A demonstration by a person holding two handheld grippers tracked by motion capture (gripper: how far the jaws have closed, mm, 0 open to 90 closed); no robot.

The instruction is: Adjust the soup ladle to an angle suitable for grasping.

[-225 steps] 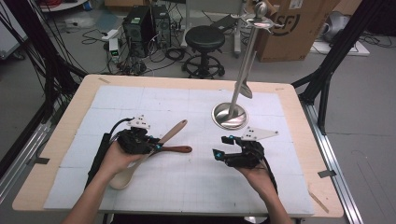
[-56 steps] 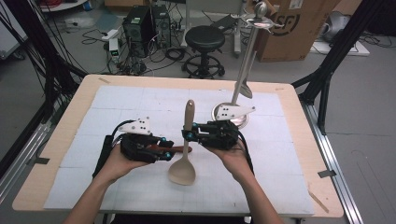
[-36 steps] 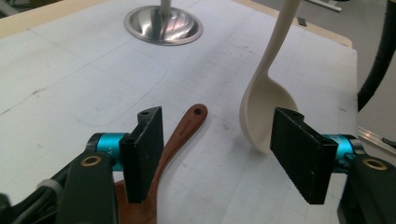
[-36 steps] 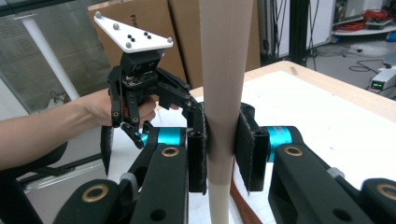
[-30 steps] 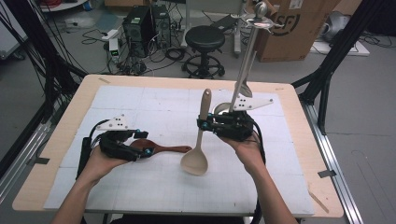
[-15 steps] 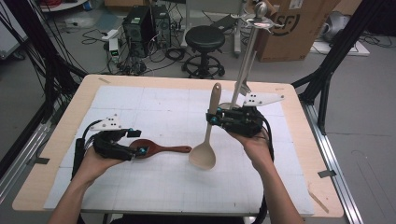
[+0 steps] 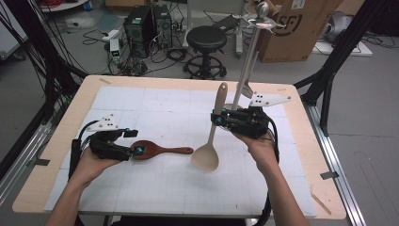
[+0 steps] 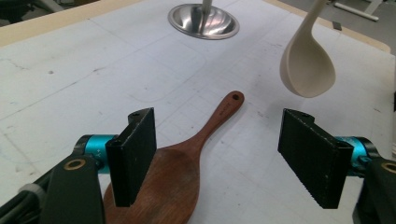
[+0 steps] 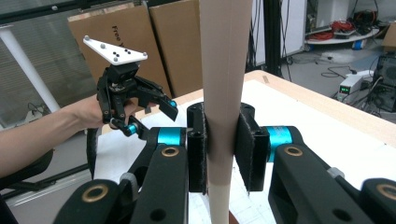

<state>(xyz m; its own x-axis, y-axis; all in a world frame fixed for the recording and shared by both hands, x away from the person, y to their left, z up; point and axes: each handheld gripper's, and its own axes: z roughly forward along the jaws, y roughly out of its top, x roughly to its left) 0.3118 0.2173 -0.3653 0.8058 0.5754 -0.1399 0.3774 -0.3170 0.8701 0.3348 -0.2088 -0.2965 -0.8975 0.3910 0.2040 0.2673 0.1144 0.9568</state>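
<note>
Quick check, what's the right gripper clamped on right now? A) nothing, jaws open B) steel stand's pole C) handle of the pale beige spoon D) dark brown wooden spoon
C: the right gripper has both pads pressed on the handle of the pale beige spoon, bowl hanging down over the table; the dark brown spoon lies on the mat by the open left gripper.

A brown spoon (image 7: 162, 150) lies on the table (image 7: 164, 103).

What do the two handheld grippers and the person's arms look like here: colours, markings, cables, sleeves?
Both the left gripper and the right gripper are black, with flat ribbed black jaws and turquoise metal collars behind them. Brass-coloured rivets sit in the linkage arms. Each carries a pale three-cornered plate with dark dots on top and trails a black cable. The forearms are bare, with no sleeves.
</note>
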